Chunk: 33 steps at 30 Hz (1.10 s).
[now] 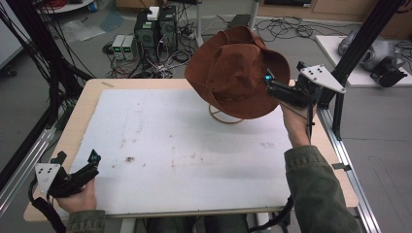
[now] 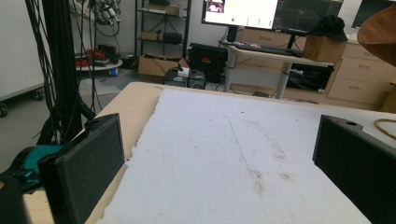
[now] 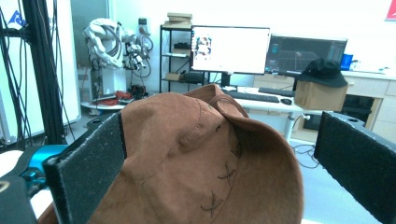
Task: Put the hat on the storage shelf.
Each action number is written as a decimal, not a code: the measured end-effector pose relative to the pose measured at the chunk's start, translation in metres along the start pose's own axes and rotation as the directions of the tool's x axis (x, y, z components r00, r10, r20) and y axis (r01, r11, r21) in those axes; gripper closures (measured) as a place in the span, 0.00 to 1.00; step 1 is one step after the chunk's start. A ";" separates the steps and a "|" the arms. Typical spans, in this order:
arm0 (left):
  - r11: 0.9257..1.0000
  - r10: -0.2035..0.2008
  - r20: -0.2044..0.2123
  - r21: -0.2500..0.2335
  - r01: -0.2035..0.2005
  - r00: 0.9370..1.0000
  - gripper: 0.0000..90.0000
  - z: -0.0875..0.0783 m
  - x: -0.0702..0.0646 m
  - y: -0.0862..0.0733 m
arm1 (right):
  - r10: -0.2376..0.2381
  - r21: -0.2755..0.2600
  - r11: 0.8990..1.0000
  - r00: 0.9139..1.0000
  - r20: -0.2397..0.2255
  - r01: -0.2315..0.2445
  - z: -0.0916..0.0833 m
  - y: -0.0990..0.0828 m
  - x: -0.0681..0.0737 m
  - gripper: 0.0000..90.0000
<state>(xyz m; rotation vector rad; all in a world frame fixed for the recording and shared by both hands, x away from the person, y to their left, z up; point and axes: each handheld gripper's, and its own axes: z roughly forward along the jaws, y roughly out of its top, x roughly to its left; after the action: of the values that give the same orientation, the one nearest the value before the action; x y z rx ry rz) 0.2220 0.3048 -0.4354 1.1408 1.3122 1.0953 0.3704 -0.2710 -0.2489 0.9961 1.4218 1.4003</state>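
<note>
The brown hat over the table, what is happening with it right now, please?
A person works at the table with a gripper in each hand. The right gripper is at the brim of the brown hat, which sits raised and tilted over a wooden ring stand at the far side of the white mat. In the right gripper view its fingers stand wide apart, so whether it grips the hat is unclear. The left gripper rests open at the near left corner, holding nothing.
</note>
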 end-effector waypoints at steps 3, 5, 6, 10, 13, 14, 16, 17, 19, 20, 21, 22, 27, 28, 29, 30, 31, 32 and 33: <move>1.000 -0.001 0.001 0.001 0.001 1.000 0.03 0.000 -0.001 0.000 | -0.002 -0.004 1.000 1.000 0.003 0.002 -0.013 0.001 0.003 0.02; 1.000 -0.003 0.001 0.000 0.003 1.000 0.03 0.000 0.000 0.000 | 0.001 -0.005 1.000 1.000 0.006 -0.001 -0.026 -0.001 0.005 0.02; 1.000 -0.002 0.001 0.000 0.002 1.000 0.03 0.000 0.000 0.000 | 0.001 -0.005 1.000 1.000 0.006 -0.001 -0.026 -0.001 0.005 0.02; 1.000 -0.008 -0.003 -0.005 0.008 1.000 0.03 -0.001 0.000 0.000 | -0.001 0.007 1.000 0.999 0.051 0.001 -0.041 -0.016 0.001 0.02; 1.000 -0.007 -0.006 -0.004 0.007 1.000 0.03 -0.001 0.000 0.000 | 0.019 0.019 1.000 0.996 0.089 -0.021 -0.053 -0.033 -0.004 0.02; 1.000 -0.006 -0.007 -0.003 0.006 1.000 0.03 -0.001 0.001 0.000 | 0.035 0.021 0.999 0.994 0.101 -0.037 -0.057 -0.038 -0.004 0.02; 1.000 -0.007 -0.008 -0.002 0.007 1.000 0.03 -0.001 0.001 0.000 | 0.043 0.019 0.999 0.991 0.123 -0.046 -0.064 -0.049 -0.006 0.02; 1.000 -0.007 -0.009 -0.002 0.007 1.000 0.03 -0.001 0.000 0.000 | 0.053 0.020 0.998 0.989 0.135 -0.057 -0.069 -0.056 -0.006 0.02; 1.000 -0.003 -0.009 0.001 0.003 1.000 0.03 -0.001 0.000 0.000 | 0.066 0.021 0.997 0.986 0.151 -0.070 -0.075 -0.068 -0.008 0.02; 1.000 -0.002 -0.010 0.001 0.002 1.000 0.03 -0.001 0.000 0.000 | 0.087 0.023 0.996 0.984 0.158 -0.092 -0.081 -0.080 -0.009 0.02; 1.000 -0.002 -0.009 0.002 0.002 1.000 0.03 -0.001 0.000 -0.001 | 0.087 0.023 0.996 0.984 0.158 -0.092 -0.081 -0.080 -0.009 0.02; 1.000 -0.002 -0.010 0.003 0.002 1.000 0.03 -0.001 0.000 -0.001 | 0.096 0.026 0.994 0.983 0.158 -0.101 -0.083 -0.084 -0.009 0.02; 1.000 0.002 -0.013 0.003 -0.002 1.000 0.03 -0.001 0.000 -0.001 | 0.099 0.031 0.994 0.980 0.170 -0.106 -0.091 -0.108 -0.010 0.02; 1.000 0.000 -0.014 0.004 0.000 1.000 0.03 0.000 0.000 -0.002 | 0.101 0.035 0.993 0.980 0.172 -0.109 -0.092 -0.111 -0.009 0.02; 1.000 0.001 -0.014 0.005 -0.001 1.000 0.03 0.000 0.000 -0.002 | 0.101 0.040 0.993 0.980 0.169 -0.109 -0.094 -0.119 -0.009 0.02; 1.000 0.000 -0.014 0.005 0.000 1.000 0.03 0.000 0.000 -0.002 | 0.101 0.040 0.993 0.980 0.169 -0.109 -0.094 -0.119 -0.009 0.02; 1.000 0.004 -0.014 0.008 -0.004 1.000 0.03 0.000 0.000 -0.002 | 0.092 0.040 0.994 0.982 0.167 -0.100 -0.095 -0.121 -0.009 0.02; 1.000 0.005 -0.014 0.009 -0.005 1.000 0.03 0.000 0.000 -0.002 | 0.088 0.043 0.994 0.981 0.173 -0.097 -0.096 -0.124 -0.009 0.02; 1.000 0.005 -0.014 0.009 -0.005 1.000 0.03 0.000 0.000 -0.002 | 0.083 0.051 0.994 0.982 0.170 -0.093 -0.097 -0.129 -0.008 0.02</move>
<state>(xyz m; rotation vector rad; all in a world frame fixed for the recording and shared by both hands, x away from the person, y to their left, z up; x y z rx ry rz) 0.2222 0.3048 -0.4376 1.1452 1.3269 1.1041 0.2843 -0.3124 -0.3796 1.1991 1.3145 1.3103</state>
